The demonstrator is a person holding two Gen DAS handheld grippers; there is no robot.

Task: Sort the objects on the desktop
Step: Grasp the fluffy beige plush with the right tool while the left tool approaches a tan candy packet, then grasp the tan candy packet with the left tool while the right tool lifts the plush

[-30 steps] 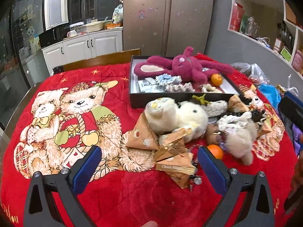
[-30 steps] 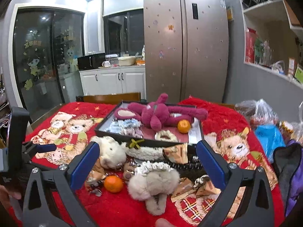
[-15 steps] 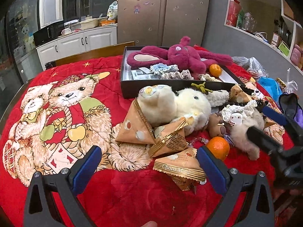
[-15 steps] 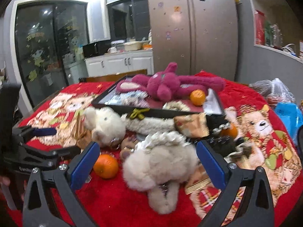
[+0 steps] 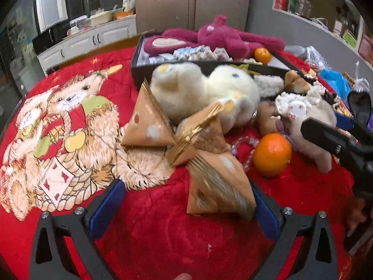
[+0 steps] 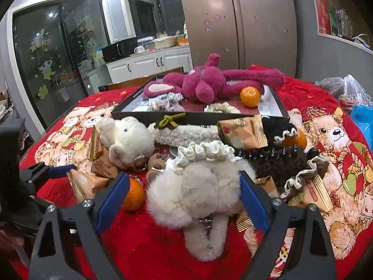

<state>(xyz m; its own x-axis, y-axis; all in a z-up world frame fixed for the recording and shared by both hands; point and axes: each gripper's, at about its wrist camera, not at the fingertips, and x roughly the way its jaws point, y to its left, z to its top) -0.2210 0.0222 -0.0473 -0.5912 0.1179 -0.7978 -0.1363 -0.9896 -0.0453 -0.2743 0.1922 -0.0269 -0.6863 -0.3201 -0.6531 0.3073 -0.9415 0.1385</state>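
Note:
My left gripper (image 5: 186,205) is open low over the red cloth, and a tan snack packet (image 5: 216,186) lies between its fingers, against the right one. Two more packets (image 5: 149,121) lie beyond it, then a cream plush (image 5: 205,91) and an orange (image 5: 272,154). My right gripper (image 6: 181,198) is open around a fluffy beige hair clip (image 6: 193,198). The orange (image 6: 132,193) sits by its left finger. A black tray (image 6: 139,114) behind the pile holds a magenta plush (image 6: 209,84), scrunchies and another orange (image 6: 250,96).
A black claw clip (image 6: 275,156), frilly scrunchies (image 6: 202,151), a snack packet (image 6: 242,131) and a third orange (image 6: 295,140) crowd the right side. Plastic bags (image 6: 349,93) lie at the far right. The left gripper shows in the right wrist view (image 6: 51,172).
Both grippers have moved forward and down toward the pile. The left now brackets the nearest snack packet; the right now brackets the fluffy beige clip.

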